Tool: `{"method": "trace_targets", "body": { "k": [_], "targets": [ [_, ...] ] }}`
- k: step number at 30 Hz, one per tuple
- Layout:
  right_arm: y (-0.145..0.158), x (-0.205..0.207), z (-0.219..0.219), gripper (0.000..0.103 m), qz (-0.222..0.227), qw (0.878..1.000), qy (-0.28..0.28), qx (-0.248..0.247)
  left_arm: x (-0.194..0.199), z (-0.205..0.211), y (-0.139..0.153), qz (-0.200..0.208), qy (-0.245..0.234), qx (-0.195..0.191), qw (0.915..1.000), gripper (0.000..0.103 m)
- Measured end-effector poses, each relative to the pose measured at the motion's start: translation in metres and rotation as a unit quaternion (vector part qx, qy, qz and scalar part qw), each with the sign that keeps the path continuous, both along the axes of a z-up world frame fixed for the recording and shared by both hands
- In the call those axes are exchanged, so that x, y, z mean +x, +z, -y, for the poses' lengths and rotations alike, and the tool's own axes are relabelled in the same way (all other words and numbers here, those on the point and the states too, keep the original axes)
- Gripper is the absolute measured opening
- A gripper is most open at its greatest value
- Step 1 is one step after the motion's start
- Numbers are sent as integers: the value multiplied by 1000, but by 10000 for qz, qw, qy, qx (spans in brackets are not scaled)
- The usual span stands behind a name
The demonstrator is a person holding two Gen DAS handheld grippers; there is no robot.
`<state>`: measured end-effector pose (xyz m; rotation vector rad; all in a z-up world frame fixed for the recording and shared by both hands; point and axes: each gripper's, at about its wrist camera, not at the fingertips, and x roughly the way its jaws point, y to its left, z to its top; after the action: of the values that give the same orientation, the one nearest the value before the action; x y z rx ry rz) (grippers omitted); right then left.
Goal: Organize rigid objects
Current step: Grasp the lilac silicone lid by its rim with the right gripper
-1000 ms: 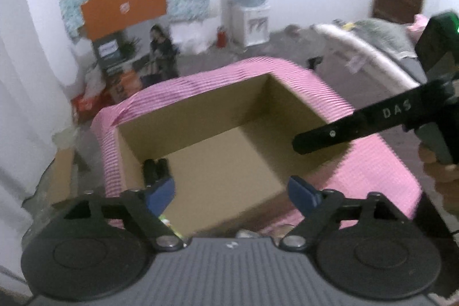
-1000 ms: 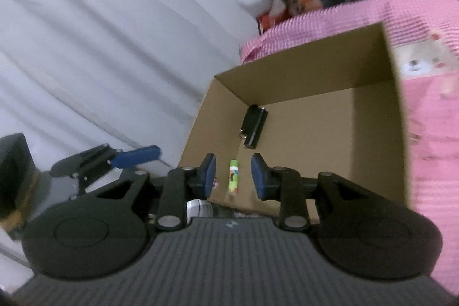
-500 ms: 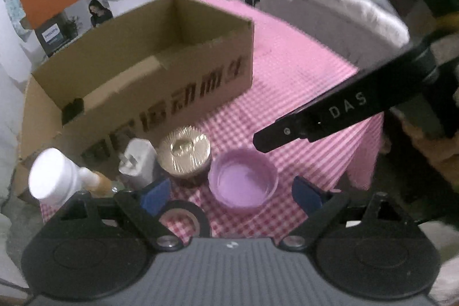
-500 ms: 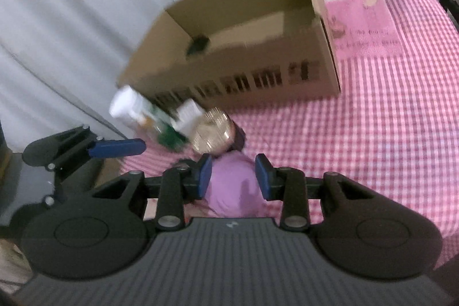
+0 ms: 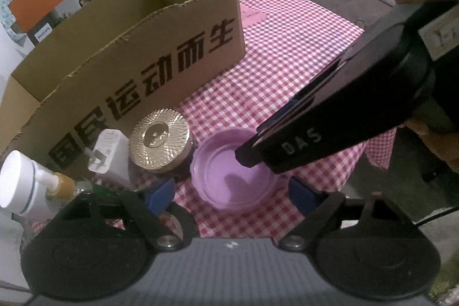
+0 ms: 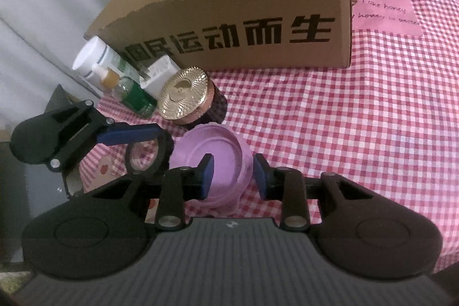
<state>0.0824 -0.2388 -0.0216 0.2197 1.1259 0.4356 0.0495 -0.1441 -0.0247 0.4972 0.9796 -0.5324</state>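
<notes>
Count: one cardboard box point(image 6: 258, 27), one purple lid point(image 6: 212, 151), one gold-capped jar point(image 6: 186, 96), one white plug point(image 5: 110, 157) | checked pink cloth point(image 6: 358, 119), curtain behind | your left gripper point(image 5: 232, 194) gapes wide around the lid; your right gripper point(image 6: 233, 172), narrowing, straddles its rim, contact unclear.

cardboard box point(image 6: 258, 27) reads "运动而生"; gripper finger point(image 5: 301, 141) "das"; tablecloth point(image 6: 384, 10) "like honey".
</notes>
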Motion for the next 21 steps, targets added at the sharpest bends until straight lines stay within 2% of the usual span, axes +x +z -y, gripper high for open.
{"method": "trace_targets", "body": {
  "k": [3,8,12,21],
  "targets": [
    [-3,1,-1,20,22,9999,57,-80,3,3,-3,-121,-19,-8,9999,81],
    [-7,2,7,15,-44,10000,11,-1,4,9,-5,-173,-20,-55,9998,80],
    [-5,-1,14,14,-51,10000,-80,-14,5,14,-3,-193,-83,-163,9996,79],
    [-5,-5,21,14,-60,9998,-160,70,5,23,-10,-101,-195,53,9997,80]
  ]
}}
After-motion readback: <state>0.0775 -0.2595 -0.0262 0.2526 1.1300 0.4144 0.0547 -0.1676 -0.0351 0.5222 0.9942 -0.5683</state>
